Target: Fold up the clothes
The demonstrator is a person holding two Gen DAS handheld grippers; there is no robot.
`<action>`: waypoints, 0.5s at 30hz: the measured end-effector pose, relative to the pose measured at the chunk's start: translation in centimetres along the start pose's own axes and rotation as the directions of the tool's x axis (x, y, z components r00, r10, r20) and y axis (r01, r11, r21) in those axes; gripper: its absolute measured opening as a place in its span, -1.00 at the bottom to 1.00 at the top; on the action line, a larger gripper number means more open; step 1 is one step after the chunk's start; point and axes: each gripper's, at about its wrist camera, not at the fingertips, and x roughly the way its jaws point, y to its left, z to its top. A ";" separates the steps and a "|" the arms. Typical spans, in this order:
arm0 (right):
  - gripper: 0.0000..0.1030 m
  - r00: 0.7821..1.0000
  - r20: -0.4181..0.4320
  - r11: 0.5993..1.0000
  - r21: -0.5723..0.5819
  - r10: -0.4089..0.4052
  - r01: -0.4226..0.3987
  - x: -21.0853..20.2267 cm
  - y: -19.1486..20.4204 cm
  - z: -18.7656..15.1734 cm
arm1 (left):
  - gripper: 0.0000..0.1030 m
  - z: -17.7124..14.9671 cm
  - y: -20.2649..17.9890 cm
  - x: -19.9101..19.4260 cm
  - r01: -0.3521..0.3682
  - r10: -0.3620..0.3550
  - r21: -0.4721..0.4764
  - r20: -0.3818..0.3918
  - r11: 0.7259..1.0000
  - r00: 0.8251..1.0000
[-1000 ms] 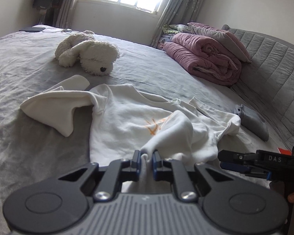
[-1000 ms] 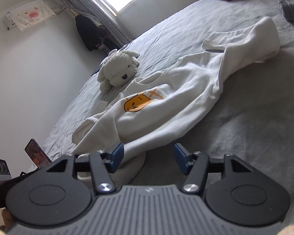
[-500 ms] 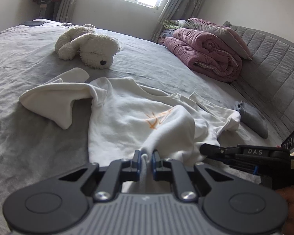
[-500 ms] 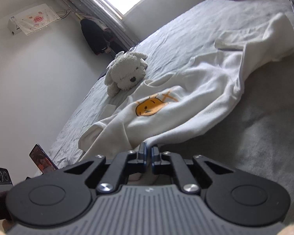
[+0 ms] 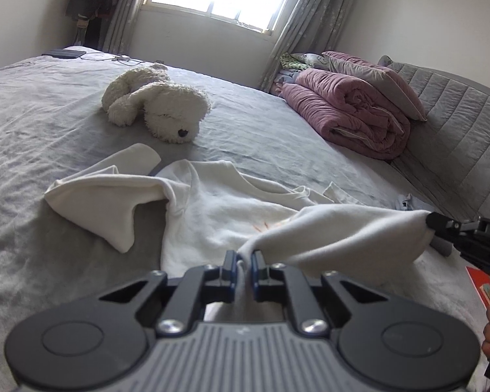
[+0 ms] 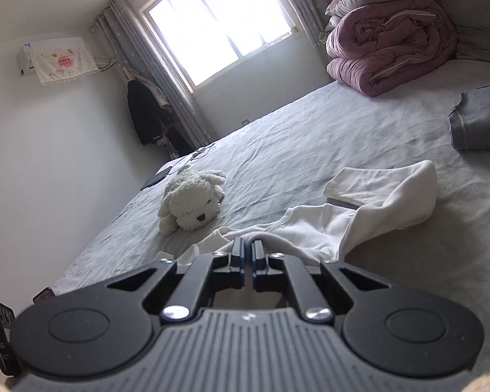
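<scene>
Both grippers have risen since a second ago, and the right one, which was standing open then, is now pinching cloth, so the shirt's hem is hanging stretched between them above the bed. At far left in the left wrist view, a folded sleeve is lying flat on the grey sheet, with the plush dog resting beyond it. The white shirt is spreading across the middle of the bed, its collar end still on the sheet. The left gripper is clamping one hem corner tightly between its blue pads. Further right, the hem is running as a taut raised band to the right gripper, which is gripping the other corner; its own camera is showing its jaws pressed together on the fabric. A rolled pink quilt is sitting against the headboard at right.
</scene>
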 end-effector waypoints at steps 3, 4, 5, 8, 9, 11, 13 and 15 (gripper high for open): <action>-0.90 0.999 -0.031 1.000 0.008 -0.025 0.025 1.8 -1.1 -0.4 | -0.82 0.1 -0.2 2.0 -0.024 0.024 0.006 -0.021 1.000 0.999; -0.90 0.999 -0.047 0.999 0.017 -0.026 0.027 2.4 -1.5 -0.7 | -0.82 0.1 -0.2 2.7 -0.034 0.034 0.009 -0.029 0.999 0.999; -0.90 0.998 -0.063 0.999 0.027 -0.027 0.029 2.9 -2.0 -0.9 | -0.82 0.0 -0.2 3.4 -0.045 0.045 0.009 -0.037 0.999 0.998; -0.84 0.993 -0.116 0.997 0.066 -0.020 0.028 4.7 -3.6 -1.8 | -0.81 -0.4 0.3 5.6 -0.076 0.076 0.003 -0.065 0.997 0.995; -0.84 0.991 -0.133 0.996 0.084 -0.022 0.033 5.1 -4.1 -2.1 | -0.79 -0.8 0.5 6.3 -0.086 0.086 0.004 -0.071 0.996 0.994; -0.73 0.985 -0.168 0.992 0.121 -0.025 0.046 5.8 -5.0 -2.7 | -0.72 -1.5 0.9 7.5 -0.106 0.106 0.008 -0.084 0.994 0.991; -0.70 0.980 -0.196 0.988 0.148 -0.025 0.055 6.3 -5.7 -3.2 | -0.64 -1.8 1.0 7.7 -0.112 0.113 0.024 -0.061 0.993 0.992; -0.61 0.979 -0.202 0.987 0.154 -0.019 0.051 6.2 -5.6 -3.3 | -0.58 -1.8 0.8 7.5 -0.116 0.118 0.037 -0.051 0.993 0.992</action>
